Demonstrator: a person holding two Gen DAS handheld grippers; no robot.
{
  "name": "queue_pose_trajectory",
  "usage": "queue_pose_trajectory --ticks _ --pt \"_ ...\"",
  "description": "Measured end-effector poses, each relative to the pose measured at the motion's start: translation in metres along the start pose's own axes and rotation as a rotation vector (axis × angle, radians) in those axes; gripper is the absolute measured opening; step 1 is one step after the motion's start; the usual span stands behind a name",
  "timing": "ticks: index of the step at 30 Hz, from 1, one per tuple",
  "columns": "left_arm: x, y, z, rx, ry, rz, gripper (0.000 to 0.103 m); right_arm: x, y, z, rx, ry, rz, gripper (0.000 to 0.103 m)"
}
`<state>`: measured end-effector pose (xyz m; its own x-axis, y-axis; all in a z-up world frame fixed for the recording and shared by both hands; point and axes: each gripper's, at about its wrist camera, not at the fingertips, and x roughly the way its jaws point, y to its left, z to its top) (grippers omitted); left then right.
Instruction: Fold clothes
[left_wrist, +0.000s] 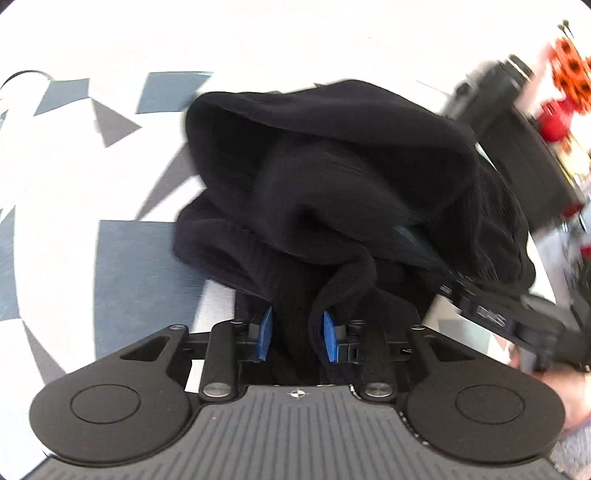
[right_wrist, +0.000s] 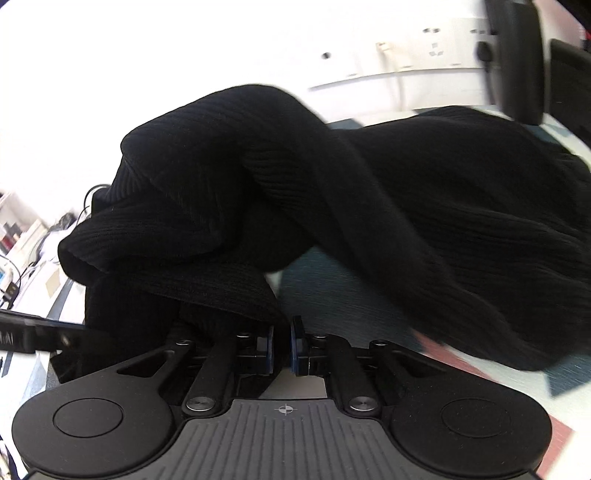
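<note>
A black ribbed knit garment (left_wrist: 332, 158) lies crumpled in a heap on a white surface with grey-blue geometric patches (left_wrist: 122, 258). My left gripper (left_wrist: 298, 325) is at its near edge, blue pads closed on a thick wad of the cloth, one fold draped over the right pad. In the right wrist view the garment (right_wrist: 406, 206) is twisted into a rope-like roll. My right gripper (right_wrist: 283, 339) is shut, its pads almost together on the garment's lower hem. The right gripper's body (left_wrist: 498, 317) and the hand holding it (left_wrist: 569, 387) show at the left wrist view's right edge.
A black chair (left_wrist: 517, 147) and red and orange objects (left_wrist: 565, 74) stand to the right of the surface. In the right wrist view a white wall with sockets (right_wrist: 436, 48) is behind, a black chair (right_wrist: 517, 55) at top right, cables and clutter (right_wrist: 22, 258) at left.
</note>
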<state>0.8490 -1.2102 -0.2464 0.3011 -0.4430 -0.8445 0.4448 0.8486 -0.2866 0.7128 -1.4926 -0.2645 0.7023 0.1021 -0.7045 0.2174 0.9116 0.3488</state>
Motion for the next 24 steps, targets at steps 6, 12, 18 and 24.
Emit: queue_pose_trajectory --ticks 6,12,18,24 --pt "0.007 -0.004 -0.002 0.013 0.031 0.009 0.066 -0.009 -0.006 -0.012 0.024 0.034 0.001 0.008" --pt "0.018 -0.009 -0.007 0.049 0.073 -0.045 0.083 -0.002 -0.001 -0.004 0.04 0.023 0.041 0.037" --pt "0.027 -0.024 -0.006 0.061 0.085 -0.024 0.081 0.006 0.007 0.004 0.022 -0.004 0.033 0.044" --pt "0.028 -0.023 -0.013 0.021 0.078 -0.024 0.077 0.014 0.014 0.008 0.042 -0.013 0.064 0.044"
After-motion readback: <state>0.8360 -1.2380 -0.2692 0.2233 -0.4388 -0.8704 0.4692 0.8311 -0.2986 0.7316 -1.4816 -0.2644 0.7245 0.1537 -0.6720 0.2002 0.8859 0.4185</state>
